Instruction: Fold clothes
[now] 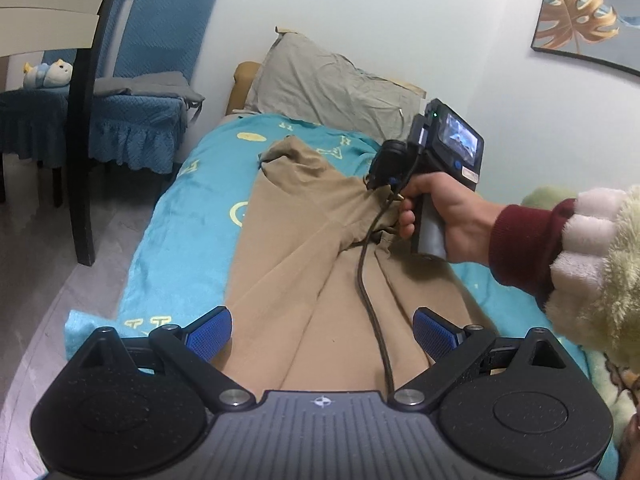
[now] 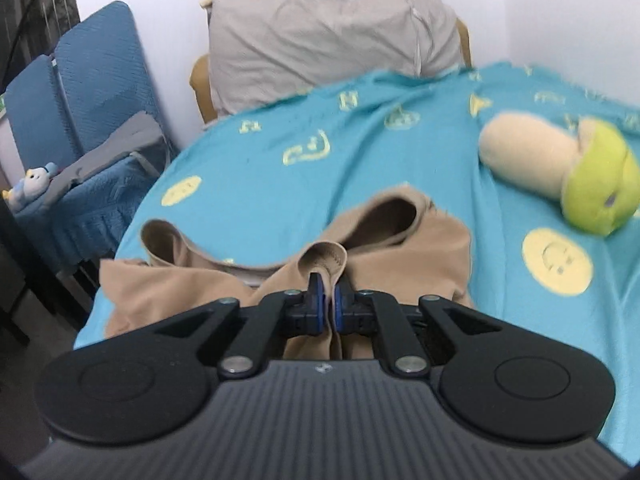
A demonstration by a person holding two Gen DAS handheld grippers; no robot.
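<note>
While the tan garment (image 1: 304,264) lies spread along the turquoise blanket (image 1: 188,216) on the bed, your right gripper (image 2: 327,298) pinches a bunched fold of its edge, jaws nearly closed on the cloth. Your left gripper (image 1: 320,332) hovers over the garment's near end, jaws wide, fabric lying between them untouched.

A tan garment (image 1: 296,264) is lying lengthwise along the turquoise blanket (image 1: 188,216), rumpled, its far collar edge bunching upward, pinched.
</note>
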